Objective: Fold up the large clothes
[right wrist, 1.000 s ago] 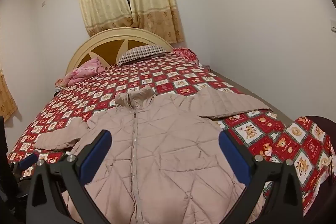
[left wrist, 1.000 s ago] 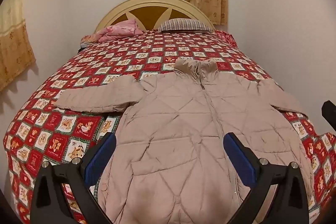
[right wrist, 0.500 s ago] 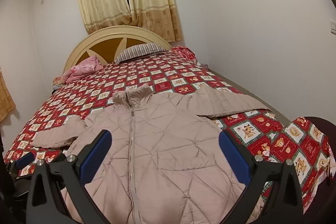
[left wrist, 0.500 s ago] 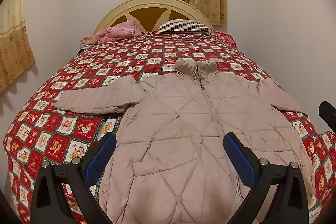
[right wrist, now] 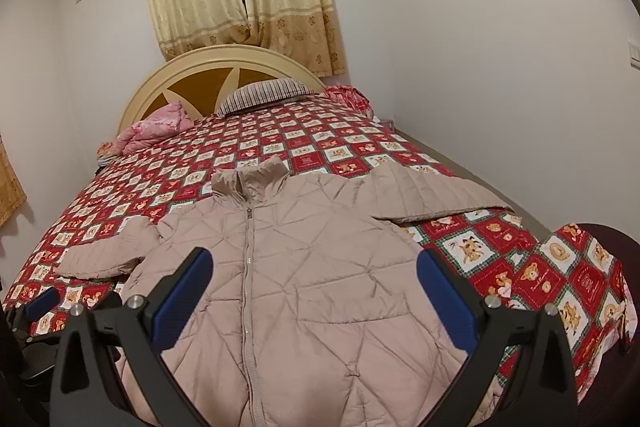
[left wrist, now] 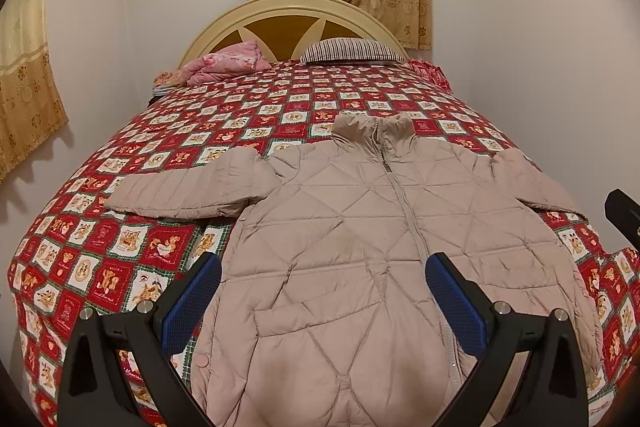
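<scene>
Beige quilted jacket (left wrist: 360,259) lies flat, zipped; left gripper (left wrist: 323,293) and right gripper (right wrist: 315,287) hover wide apart, empty: pinch each sleeve (left wrist: 180,191) cuff, fold inward.

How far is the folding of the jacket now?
Done: the jacket lies flat on the bed, zipped, front up, both sleeves spread out. In hand: nothing; the left gripper and the right gripper are open above its lower part, holding no cloth. Left: all of the folding; no sleeve or side is turned in yet.
</scene>
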A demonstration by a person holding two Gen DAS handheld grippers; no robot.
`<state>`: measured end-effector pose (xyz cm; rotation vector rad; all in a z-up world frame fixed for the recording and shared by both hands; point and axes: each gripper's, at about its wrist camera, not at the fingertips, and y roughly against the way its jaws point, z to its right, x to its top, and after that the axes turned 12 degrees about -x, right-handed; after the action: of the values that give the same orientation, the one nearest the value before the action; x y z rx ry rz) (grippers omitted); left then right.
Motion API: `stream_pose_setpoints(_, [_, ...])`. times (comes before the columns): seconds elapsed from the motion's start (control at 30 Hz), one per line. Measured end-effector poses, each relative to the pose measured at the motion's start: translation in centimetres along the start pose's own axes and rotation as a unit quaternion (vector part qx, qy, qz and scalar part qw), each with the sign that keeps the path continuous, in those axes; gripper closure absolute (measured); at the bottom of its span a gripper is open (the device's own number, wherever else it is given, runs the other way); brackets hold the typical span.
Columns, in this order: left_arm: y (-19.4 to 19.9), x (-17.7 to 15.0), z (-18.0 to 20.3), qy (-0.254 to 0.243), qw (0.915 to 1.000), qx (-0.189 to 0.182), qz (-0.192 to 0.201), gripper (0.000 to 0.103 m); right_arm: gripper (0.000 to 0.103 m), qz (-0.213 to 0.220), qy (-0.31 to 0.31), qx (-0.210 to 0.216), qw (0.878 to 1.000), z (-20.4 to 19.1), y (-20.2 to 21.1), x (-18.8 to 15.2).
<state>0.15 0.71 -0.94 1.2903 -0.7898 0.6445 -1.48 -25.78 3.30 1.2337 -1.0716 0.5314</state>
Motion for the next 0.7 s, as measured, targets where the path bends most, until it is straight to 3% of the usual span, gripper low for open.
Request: stream_pose_setpoints(0.7, [-0.33, 0.02, -0.3, 0.004, 0.9999, -0.007, -0.01, 0.001, 0.0, -0.008, -0.001, -0.004, 1.0, 0.14, -0.39, -0.25])
